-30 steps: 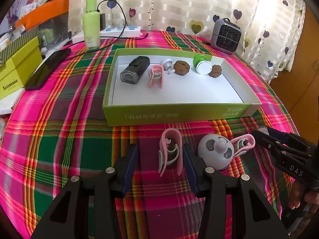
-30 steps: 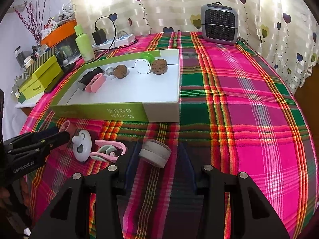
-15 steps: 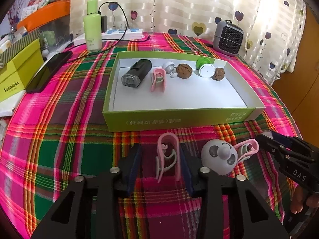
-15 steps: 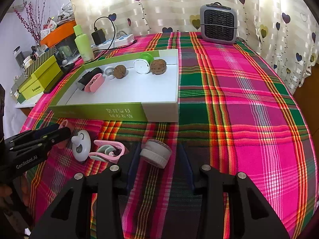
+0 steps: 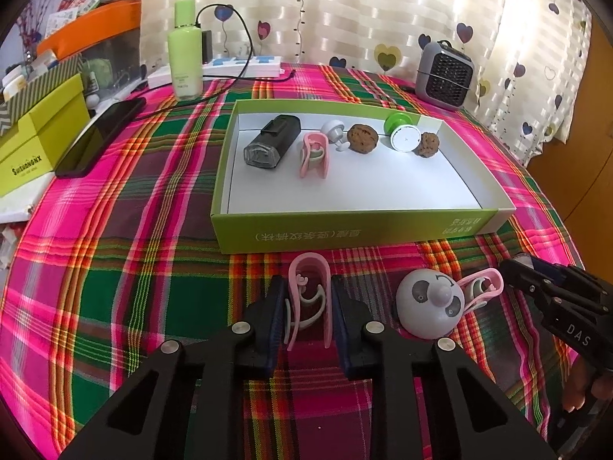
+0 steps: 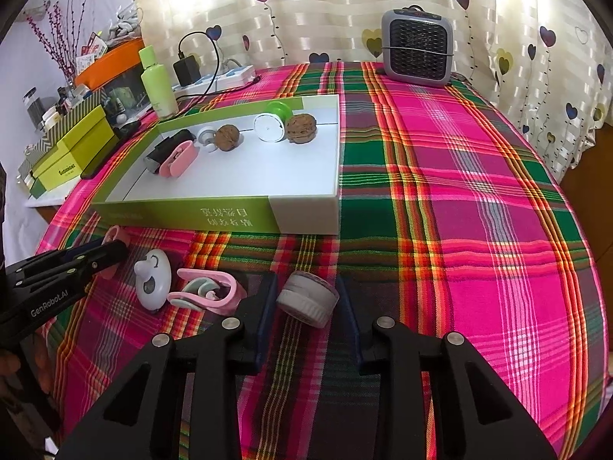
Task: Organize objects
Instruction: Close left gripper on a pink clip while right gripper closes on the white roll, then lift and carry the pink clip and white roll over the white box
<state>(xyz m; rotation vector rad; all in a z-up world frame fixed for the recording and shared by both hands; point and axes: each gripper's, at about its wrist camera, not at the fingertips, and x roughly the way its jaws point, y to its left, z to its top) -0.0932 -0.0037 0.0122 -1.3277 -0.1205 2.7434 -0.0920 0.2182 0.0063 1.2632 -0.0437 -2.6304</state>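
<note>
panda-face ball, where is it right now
In the left wrist view the panda-face ball sits on the plaid cloth in front of the green tray, between two pink clips.

- Box (image 5: pixel 356 230) on table; inside, along far wall, left to right: lamp (image 5: pixel 272 146), clip (image 5: pixel 315 155), knob (image 5: pixel 333 130), walnut (image 5: pixel 362 138), cap (image 5: pixel 403 136), walnut.
- Before box, left to right: clip, round toy (image 5: pixel 429 308), clip, tape roll (image 6: pixel 306 299).
- Heater (image 6: pixel 415 48) behind, right.

Woven plaid tablecloth (image 5: pixel 115 268); glossy cardboard box (image 5: pixel 345 230); smooth plastic clip (image 5: pixel 308 299).
</note>
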